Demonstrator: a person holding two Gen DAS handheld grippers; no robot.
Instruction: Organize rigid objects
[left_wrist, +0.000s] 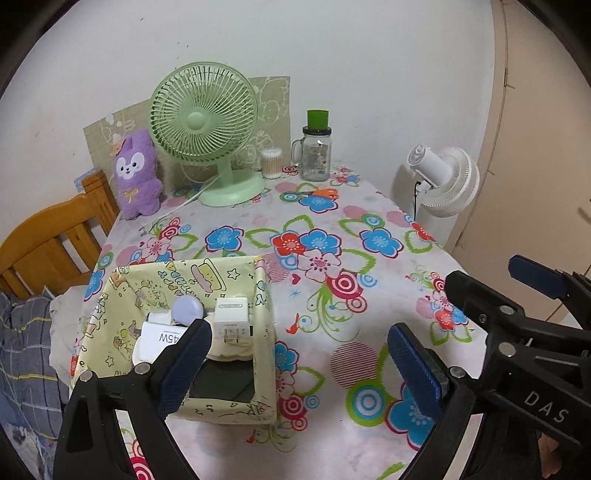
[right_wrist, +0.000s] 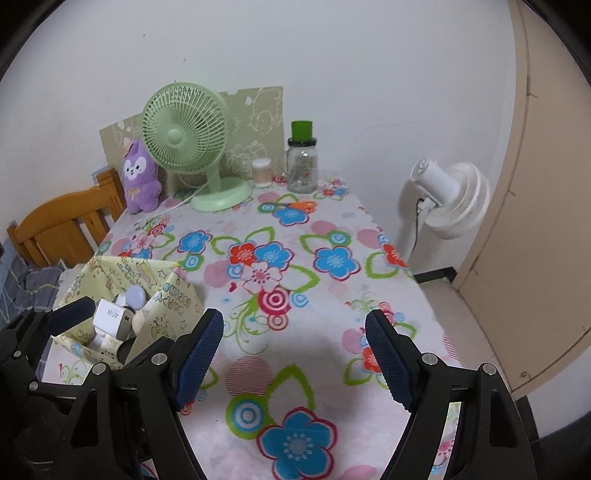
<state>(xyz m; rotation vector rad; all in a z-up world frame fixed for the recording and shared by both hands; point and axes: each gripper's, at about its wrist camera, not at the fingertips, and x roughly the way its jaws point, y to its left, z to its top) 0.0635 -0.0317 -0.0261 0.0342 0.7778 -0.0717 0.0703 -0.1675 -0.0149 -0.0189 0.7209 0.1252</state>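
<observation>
A pale yellow fabric box (left_wrist: 147, 288) (right_wrist: 173, 295) stands on the left of the flowered table. Inside it lie white chargers (left_wrist: 231, 319) (right_wrist: 110, 317), a lilac round gadget (left_wrist: 187, 308) (right_wrist: 135, 295) and a dark flat item (left_wrist: 221, 384). My left gripper (left_wrist: 299, 350) hangs above the table beside the box, open and holding nothing; its left finger overlaps the box in view. My right gripper (right_wrist: 295, 350) hovers over the table's middle, open with nothing between the pads. The right gripper (left_wrist: 535, 291) also shows at the right edge of the left wrist view.
At the table's back stand a green desk fan (left_wrist: 205, 125) (right_wrist: 184, 129), a purple plush toy (left_wrist: 136, 173) (right_wrist: 140, 177), a cotton-swab tub (left_wrist: 271, 162) and a glass jar with green lid (left_wrist: 316, 151) (right_wrist: 302, 162). A wooden chair (left_wrist: 55, 236) is left, a white fan (right_wrist: 450, 195) right.
</observation>
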